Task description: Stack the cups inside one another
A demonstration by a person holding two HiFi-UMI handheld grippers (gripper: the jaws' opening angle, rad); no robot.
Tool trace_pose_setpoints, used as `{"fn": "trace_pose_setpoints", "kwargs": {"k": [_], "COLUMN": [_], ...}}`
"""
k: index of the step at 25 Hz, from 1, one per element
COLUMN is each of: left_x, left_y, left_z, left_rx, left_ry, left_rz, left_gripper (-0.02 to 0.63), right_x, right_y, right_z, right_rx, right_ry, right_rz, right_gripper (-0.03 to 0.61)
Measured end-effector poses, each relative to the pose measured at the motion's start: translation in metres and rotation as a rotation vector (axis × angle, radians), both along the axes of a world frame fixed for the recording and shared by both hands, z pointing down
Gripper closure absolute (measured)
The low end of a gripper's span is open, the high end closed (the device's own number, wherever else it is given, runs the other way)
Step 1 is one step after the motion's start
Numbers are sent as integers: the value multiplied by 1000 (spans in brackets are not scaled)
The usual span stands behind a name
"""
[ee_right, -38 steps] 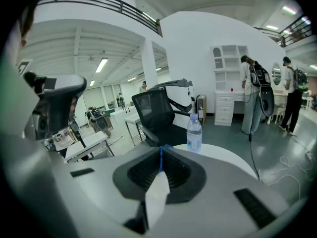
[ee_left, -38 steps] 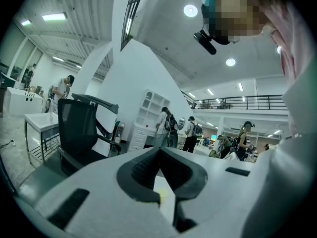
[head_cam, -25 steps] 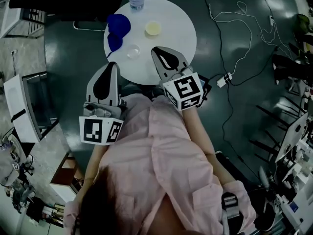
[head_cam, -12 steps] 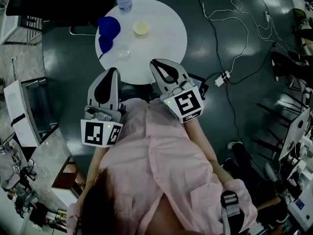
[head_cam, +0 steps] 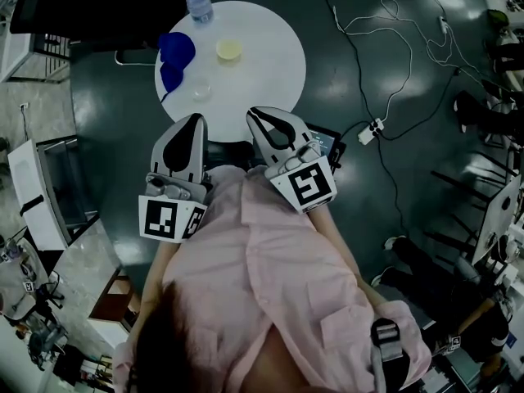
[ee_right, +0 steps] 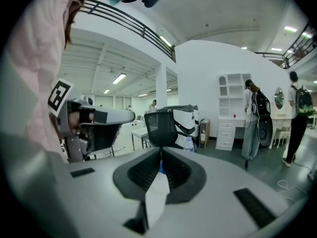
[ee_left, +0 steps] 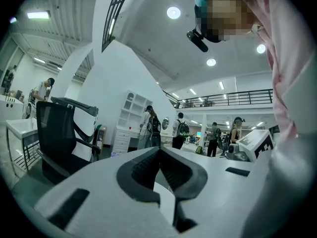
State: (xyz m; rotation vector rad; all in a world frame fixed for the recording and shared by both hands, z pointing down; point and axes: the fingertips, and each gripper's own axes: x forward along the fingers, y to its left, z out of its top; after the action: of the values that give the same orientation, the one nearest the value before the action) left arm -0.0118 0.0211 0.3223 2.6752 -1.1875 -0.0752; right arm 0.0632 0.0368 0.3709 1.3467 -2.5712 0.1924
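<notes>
Hovering at the counter's [head_cam: 278, 72] near edge: left gripper [head_cam: 195, 121] fingers together, empty. Blue cups [head_cam: 176, 49], clear cup [head_cam: 201, 92] and yellow cup [head_cam: 228, 50] sit unstacked ahead. Right gripper [head_cam: 254, 113] fingers closed too, empty. Reaching in shut could topple that light clear cup. My right gripper has drawn back since a second ago.

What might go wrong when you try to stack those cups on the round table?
1. The blue cups sit right by the table's rim; a bump might push them off.
2. The water bottle stands close behind them and might topple.
3. The clear cup is hard to see; the shut left gripper or right gripper might knock it.
</notes>
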Motion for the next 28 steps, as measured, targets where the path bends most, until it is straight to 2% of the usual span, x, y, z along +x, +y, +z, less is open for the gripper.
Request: {"fn": "trace_pose_setpoints", "kwargs": {"k": [9,17,28], "left_x": [8,1,-2], "left_y": [3,6,11], "left_z": [-5,-3,-4], "left_rx": [6,7,21], "left_ry": [7,36,30], "left_rz": [5,-39,-46], "left_gripper": [597,597,597], "right_x": [12,12,8], "right_y": [2,6,8], "right_z": [1,1,2], "right_rx": [-8,2,1], "right_ry": [-10,2,3], "right_rz": [25,9,-6], "right_gripper": [541,541,541]}}
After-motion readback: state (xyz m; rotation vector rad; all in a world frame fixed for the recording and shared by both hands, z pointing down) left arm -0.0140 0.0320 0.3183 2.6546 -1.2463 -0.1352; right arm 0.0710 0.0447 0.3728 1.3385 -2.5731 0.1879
